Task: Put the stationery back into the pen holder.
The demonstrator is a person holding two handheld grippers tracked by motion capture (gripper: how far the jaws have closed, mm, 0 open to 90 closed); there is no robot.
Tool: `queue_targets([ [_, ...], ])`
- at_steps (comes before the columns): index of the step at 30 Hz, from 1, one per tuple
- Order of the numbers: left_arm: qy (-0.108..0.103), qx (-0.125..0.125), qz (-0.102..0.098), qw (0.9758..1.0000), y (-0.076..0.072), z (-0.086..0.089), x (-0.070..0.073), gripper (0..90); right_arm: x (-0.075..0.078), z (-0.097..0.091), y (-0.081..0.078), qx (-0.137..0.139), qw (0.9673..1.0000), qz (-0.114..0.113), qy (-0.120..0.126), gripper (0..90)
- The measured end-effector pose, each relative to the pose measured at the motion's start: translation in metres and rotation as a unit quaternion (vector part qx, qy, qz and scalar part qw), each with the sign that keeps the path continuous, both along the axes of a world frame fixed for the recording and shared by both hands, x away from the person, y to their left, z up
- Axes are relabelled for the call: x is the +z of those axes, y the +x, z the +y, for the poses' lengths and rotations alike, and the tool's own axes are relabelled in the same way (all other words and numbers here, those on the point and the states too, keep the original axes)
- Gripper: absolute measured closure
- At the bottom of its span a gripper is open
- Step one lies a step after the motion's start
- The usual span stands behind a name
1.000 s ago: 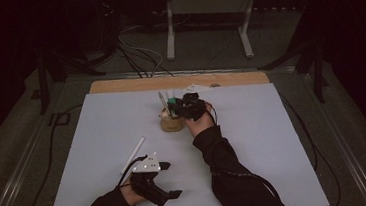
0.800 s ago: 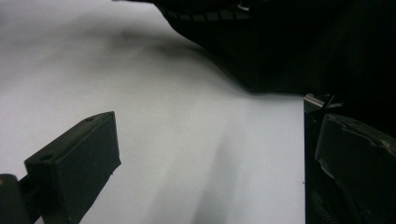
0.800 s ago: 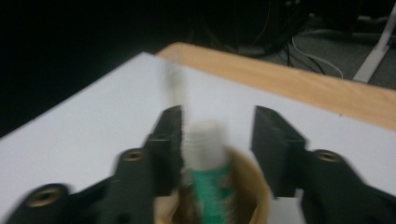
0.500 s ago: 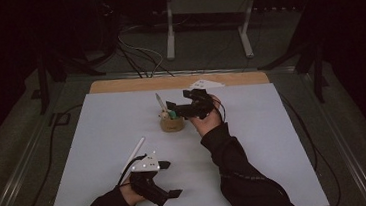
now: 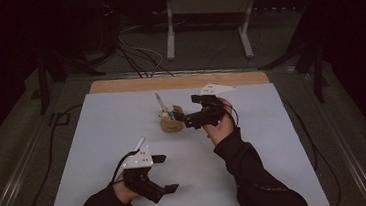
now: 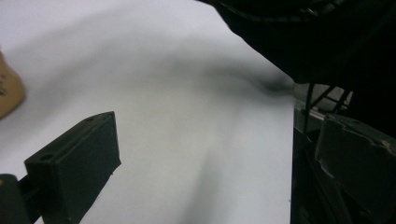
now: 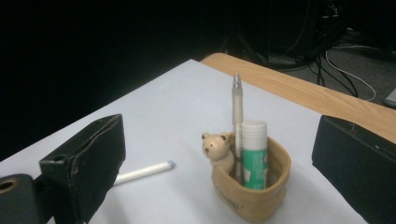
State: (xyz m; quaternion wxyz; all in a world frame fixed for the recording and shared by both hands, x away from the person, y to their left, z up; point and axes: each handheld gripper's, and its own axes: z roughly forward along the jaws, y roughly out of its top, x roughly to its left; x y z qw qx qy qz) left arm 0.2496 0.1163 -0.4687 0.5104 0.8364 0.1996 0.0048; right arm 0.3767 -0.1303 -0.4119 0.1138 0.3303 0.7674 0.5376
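The tan bear-faced pen holder [image 7: 250, 184], toward the far edge of the white tabletop [image 5: 99, 140], now carries a pen and a green-and-white glue stick [image 7: 254, 154]. I judge the drop done; my right gripper [image 5: 185, 119], jaws just spread, stands empty beside it. Next, the white pen [image 7: 142, 171]. My left gripper [image 5: 164, 174] idles, jaws spread.

The high view is dim: only the white table sheet [image 5: 124, 138] is lit, and the surroundings fall to near black. In the left gripper view, soft grey shadows cross the sheet beyond the fingers [image 6: 74, 168], and the whole frame is slightly blurred. The right gripper view is brighter and sharper: the pen holder [image 7: 252, 186] between the fingers [image 7: 88, 163] is in focus, while the fingers themselves are soft. The background above is black. No glare is visible.
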Motion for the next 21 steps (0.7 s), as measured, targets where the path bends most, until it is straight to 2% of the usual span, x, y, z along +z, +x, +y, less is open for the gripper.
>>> queue_targets([
  [1, -0.004, 0.004, 0.003, 1.0, 0.001, 0.003, 0.003, 0.3, 0.002, -0.004, -0.007, 0.002, 1.0, -0.001, 0.004, 2.4],
  [2, -0.004, 0.004, 0.003, 1.0, 0.001, 0.003, 0.003, 0.3, 0.002, -0.004, -0.007, 0.002, 1.0, -0.001, 0.004, 2.4],
  [3, -0.007, 0.016, 0.003, 0.9998, 0.002, 0.006, 0.005, 0.3, 0.003, -0.009, -0.014, 0.005, 1.0, -0.004, 0.007, 2.4],
  [6, -0.009, 0.023, 0.003, 0.9997, 0.003, 0.009, 0.007, 0.3, 0.003, -0.013, -0.02, 0.008, 0.9999, -0.005, 0.011, 2.4],
  [9, -0.002, 0.039, -0.003, 0.9992, 0.005, 0.016, 0.008, 0.3, 0.0, -0.02, -0.032, 0.009, 0.9998, -0.001, 0.016, 2.4],
  [12, 0.003, 0.043, -0.01, 0.999, 0.006, 0.02, 0.008, 0.3, -0.004, -0.025, -0.04, 0.01, 0.9996, -0.003, 0.024, 2.5],
  [13, 0.0, 0.057, -0.018, 0.9982, 0.006, 0.025, 0.009, 0.3, -0.005, -0.027, -0.043, 0.01, 0.9996, -0.002, 0.024, 2.5],
  [16, 0.001, 0.071, -0.022, 0.9972, 0.007, 0.031, 0.009, 0.3, -0.009, -0.032, -0.051, 0.011, 0.9997, -0.003, 0.024, 2.6],
  [17, -0.002, 0.089, -0.026, 0.9957, 0.009, 0.038, 0.009, 0.3, -0.01, -0.034, -0.054, 0.011, 0.9997, -0.003, 0.023, 2.6],
  [18, -0.002, 0.089, -0.026, 0.9957, 0.009, 0.038, 0.009, 0.3, -0.011, -0.035, -0.055, 0.012, 0.9997, -0.003, 0.023, 2.6],
  [19, -0.001, 0.106, -0.027, 0.994, 0.01, 0.042, 0.009, 0.3, -0.012, -0.036, -0.058, 0.012, 0.9996, -0.005, 0.023, 2.6],
  [20, -0.001, 0.106, -0.027, 0.994, 0.01, 0.042, 0.009, 0.3, -0.012, -0.036, -0.058, 0.012, 0.9996, -0.005, 0.023, 2.6],
  [21, -0.002, 0.118, -0.028, 0.9926, 0.011, 0.047, 0.007, 0.3, -0.013, -0.038, -0.061, 0.015, 0.9996, -0.006, 0.025, 2.6],
])
